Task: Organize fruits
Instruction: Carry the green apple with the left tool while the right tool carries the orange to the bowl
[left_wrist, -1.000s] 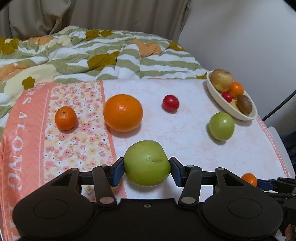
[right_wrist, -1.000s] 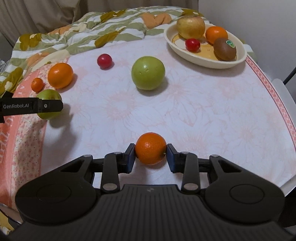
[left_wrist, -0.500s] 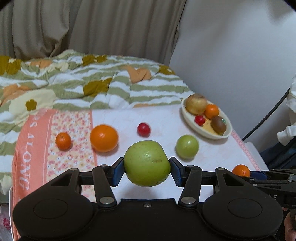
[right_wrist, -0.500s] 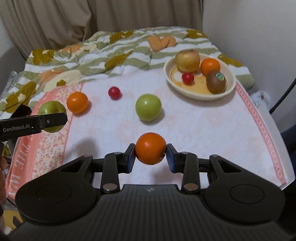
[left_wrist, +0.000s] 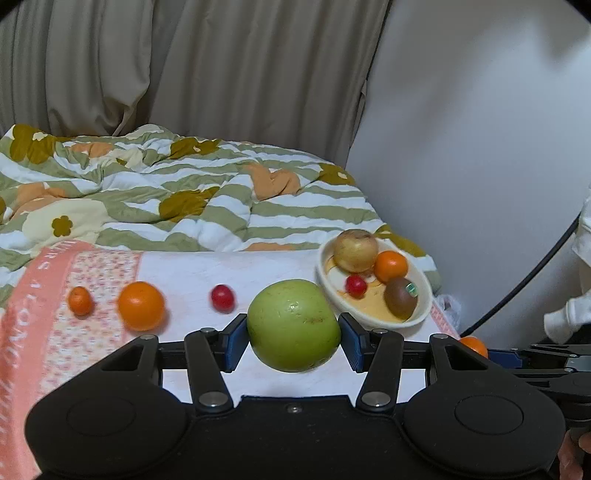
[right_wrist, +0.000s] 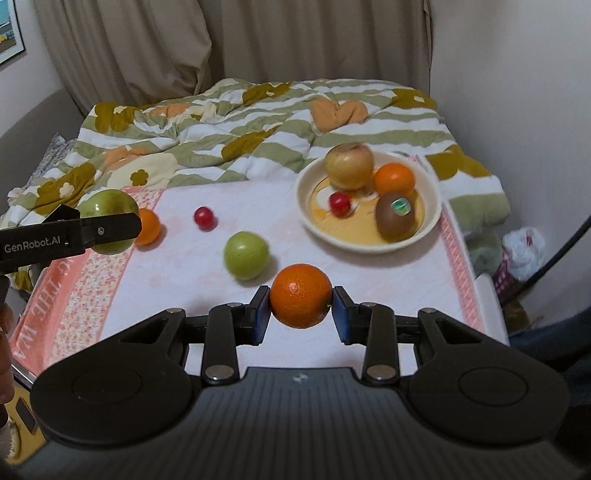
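Left gripper clamps green apple; right gripper clamps orange; both above tablecloth.

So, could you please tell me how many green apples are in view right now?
2: one green apple clamped in the left hand-held gripper, and one loose green apple on the table, left of the bowl. None seems hidden.

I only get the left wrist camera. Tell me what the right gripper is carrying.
Observer: The right gripper is shut on an orange.
Operator: Now report any loose fruit hidden behind my held apple.
Observer: One green apple lies on the tablecloth, between the red cherry tomato and the bowl.
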